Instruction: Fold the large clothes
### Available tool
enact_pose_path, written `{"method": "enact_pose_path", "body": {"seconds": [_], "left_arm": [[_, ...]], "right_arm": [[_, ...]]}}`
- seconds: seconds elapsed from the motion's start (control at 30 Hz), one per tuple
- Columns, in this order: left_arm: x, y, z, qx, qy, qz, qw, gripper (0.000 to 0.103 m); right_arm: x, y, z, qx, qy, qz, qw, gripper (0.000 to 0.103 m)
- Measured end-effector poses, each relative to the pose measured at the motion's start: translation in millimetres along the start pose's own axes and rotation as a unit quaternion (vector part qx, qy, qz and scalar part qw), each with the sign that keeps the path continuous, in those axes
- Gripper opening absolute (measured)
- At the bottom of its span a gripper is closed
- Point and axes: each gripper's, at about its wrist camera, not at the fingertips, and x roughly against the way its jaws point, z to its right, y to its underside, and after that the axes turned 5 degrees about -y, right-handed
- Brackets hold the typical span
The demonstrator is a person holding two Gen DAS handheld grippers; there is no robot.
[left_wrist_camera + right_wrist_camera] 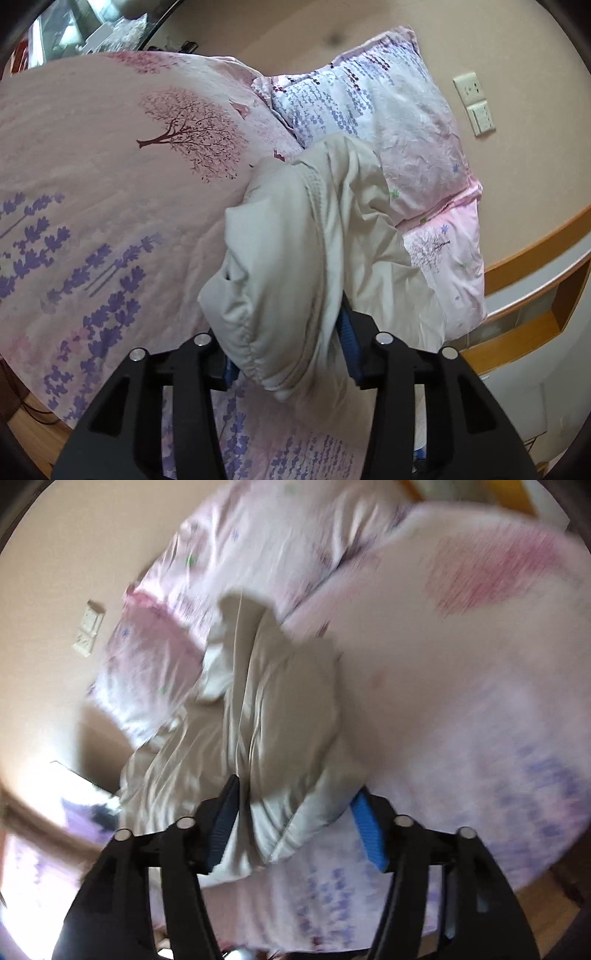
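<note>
Now both grippers — left gripper (pixel 288 354), right gripper (pixel 295 823) — gape around beige garment (pixel 295 240).

Nothing here carries writing I can read. The bedspread (pixel 110 192) shows only printed trees and lavender sprigs, the pillow (pixel 388 122) only small flowers, and the wall switch plates (pixel 474 103) are blank.

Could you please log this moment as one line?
left gripper: open around beige garment | right gripper: open, garment between pads | on floral bedspread
</note>
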Motion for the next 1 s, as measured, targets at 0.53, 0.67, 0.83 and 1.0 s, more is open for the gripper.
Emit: {"method": "enact_pose_path", "body": {"seconds": [0.53, 0.67, 0.83, 1.0], "left_arm": [[-5, 4, 3, -0.025, -0.015, -0.009, 0.9995, 0.062], [-10, 5, 2, -0.019, -0.006, -0.009, 0.9998, 0.062], [-14, 2, 0, -0.011, 0.011, -0.008, 0.9999, 0.059], [-17, 1, 4, -0.018, 0.011, -0.010, 0.9997, 0.060]], "right_arm": [[-108, 50, -213, 0.322, -0.002, -0.077, 0.944, 0.012], [-141, 63, -223, 0.325, 0.012, -0.130, 0.937, 0.010], [-177, 70, -201, 0.297, 0.039, -0.193, 0.935, 0.008], [-187, 75, -201, 0.304, 0.054, -0.205, 0.929, 0.007]]}}
